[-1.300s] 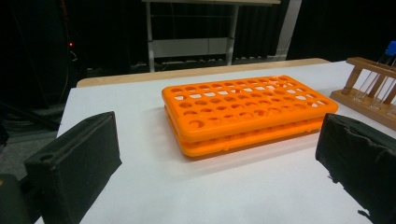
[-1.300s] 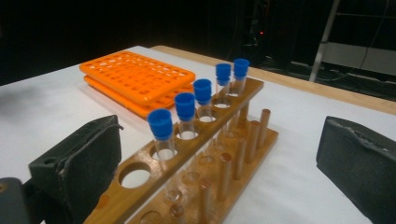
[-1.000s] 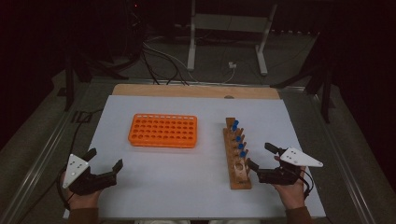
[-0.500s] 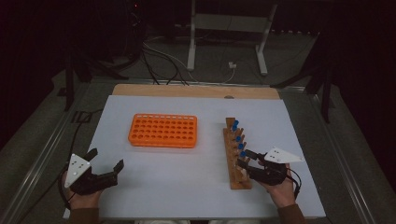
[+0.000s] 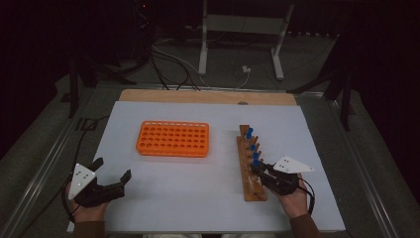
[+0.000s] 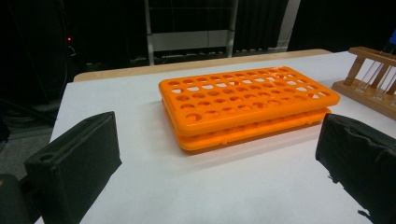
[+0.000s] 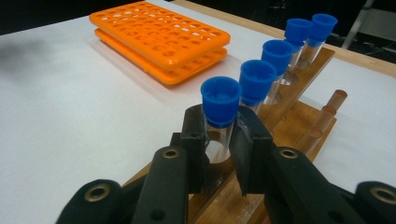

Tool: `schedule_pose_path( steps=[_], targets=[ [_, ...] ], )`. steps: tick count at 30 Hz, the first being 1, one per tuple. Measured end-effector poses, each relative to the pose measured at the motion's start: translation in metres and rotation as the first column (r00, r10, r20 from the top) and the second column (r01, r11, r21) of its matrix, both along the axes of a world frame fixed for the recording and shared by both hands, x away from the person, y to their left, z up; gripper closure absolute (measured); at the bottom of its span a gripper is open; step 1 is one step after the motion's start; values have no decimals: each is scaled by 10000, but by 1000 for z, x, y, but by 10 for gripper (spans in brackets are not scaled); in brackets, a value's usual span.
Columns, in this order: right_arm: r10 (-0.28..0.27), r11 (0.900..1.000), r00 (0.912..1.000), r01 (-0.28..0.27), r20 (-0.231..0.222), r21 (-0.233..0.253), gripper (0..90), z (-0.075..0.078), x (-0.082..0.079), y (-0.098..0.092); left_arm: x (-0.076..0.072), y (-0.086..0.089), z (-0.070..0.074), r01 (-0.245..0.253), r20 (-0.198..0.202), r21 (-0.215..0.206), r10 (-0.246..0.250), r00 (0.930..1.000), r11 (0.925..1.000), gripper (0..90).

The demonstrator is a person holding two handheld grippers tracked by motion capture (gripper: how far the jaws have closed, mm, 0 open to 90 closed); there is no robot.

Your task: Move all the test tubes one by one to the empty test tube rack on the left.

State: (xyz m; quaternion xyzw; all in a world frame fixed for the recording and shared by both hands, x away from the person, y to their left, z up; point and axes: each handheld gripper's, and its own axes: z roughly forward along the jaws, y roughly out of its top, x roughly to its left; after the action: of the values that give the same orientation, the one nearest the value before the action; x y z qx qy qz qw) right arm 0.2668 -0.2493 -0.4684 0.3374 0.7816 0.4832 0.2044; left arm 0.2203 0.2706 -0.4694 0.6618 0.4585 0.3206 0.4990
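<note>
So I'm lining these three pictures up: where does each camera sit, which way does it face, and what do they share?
High view: above the person's side of the table, looking forward and down; both hands, the left gripper and the right gripper show.
Left gripper view: rides the left gripper, low, facing the orange rack; its two black jaws stand wide apart.
Right gripper view: rides the right gripper, facing the wooden rack; jaws closed on the nearest blue-capped tube.
Shared: all three show the orange rack and the wooden rack.

Dim high view, dark surroundings, evenly lit white table (image 5: 208,198), possibly slight blur
</note>
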Motion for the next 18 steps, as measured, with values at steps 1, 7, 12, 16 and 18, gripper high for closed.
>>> schedule_pose_path(
  steps=[1,7,12,16,18],
  targets=[
    [-18,10000,10000,18,0,11,754,0,0,0,0,0,0,1,0,-3,-1,10000,10000,6],
    [-74,10000,10000,74,54,-40,751,-1,1,2,0,0,0,1,0,5,-1,10000,10000,6],
    [-37,9999,9999,39,132,-142,765,0,-1,3,0,0,0,14,-11,11,-14,10000,10000,6],
    [-61,9999,9998,59,184,91,765,4,-2,0,1,-2,0,67,-55,24,-67,10000,10000,7],
    [-24,9998,9998,20,214,184,766,7,-2,-1,2,-3,0,101,-125,70,-100,9999,9999,7]
  ],
)
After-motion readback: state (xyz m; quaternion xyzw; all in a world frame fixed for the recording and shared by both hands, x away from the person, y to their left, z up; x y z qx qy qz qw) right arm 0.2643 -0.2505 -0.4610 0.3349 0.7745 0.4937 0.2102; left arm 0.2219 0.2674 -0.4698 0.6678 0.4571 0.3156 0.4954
